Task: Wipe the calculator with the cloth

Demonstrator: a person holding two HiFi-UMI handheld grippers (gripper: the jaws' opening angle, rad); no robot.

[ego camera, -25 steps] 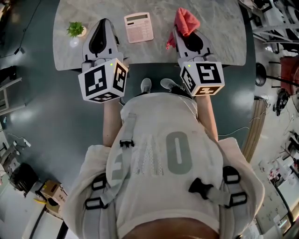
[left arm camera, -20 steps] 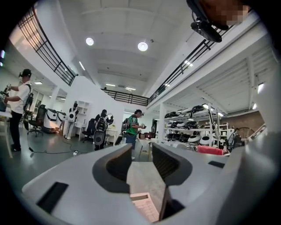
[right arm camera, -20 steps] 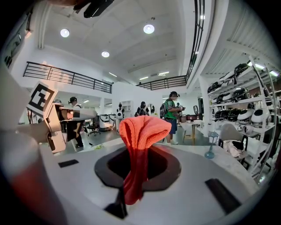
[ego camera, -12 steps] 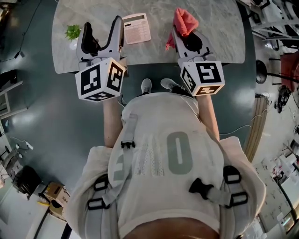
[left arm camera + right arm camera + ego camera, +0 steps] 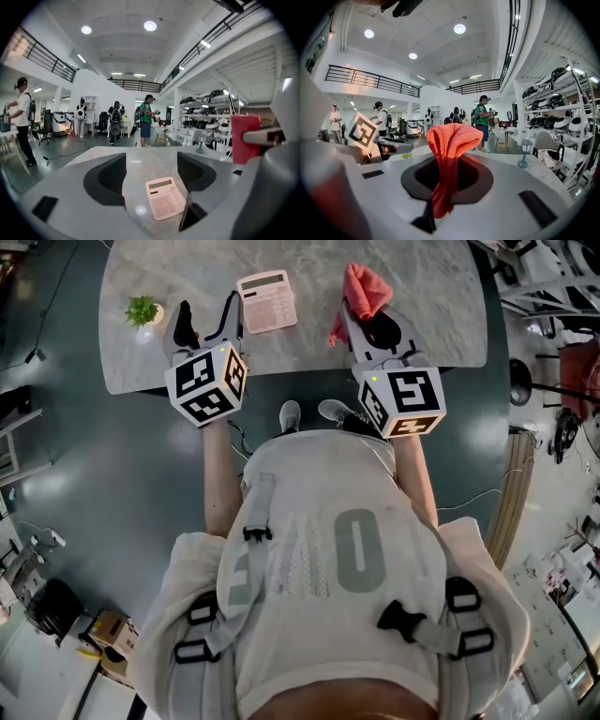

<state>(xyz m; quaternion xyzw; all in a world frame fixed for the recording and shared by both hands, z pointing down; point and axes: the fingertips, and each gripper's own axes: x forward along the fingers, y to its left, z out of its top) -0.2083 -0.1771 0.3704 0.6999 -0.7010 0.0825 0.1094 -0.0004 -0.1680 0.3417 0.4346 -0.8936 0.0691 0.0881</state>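
Between the jaws of your left claw (image 5: 151, 159) nothing was held. They had just been opening and stood wide apart. Through the gap you looked onto the grey marbled worktop (image 5: 412, 277), with the calculator (image 5: 165, 198) lying a little ahead and toward the right jaw.

Your right claw (image 5: 445, 168) was clamped on the cloth (image 5: 452, 138). The cloth bunched above the jaws in a rounded fold and hung below them in a narrow tail.

By my reading, wiping had not begun, since cloth and calculator were apart, the cloth near the calculator's right side. The step in hand looked like setting your left claw to steady the calculator. The next move likely called for you to bring the open jaws to its near left edge without shoving it. You would then carry the cloth across and down so the soft fold, not the jaw tips, met the keys.

The calculator was pink and lay flat and face up, with a pale display strip at its far end and rows of keys below. It was turned slightly askew. From the head view it lay between your 2 claws, just beside the left claw's right jaw. A small potted plant (image 5: 142, 310) stood beyond the left claw, well apart from the calculator.
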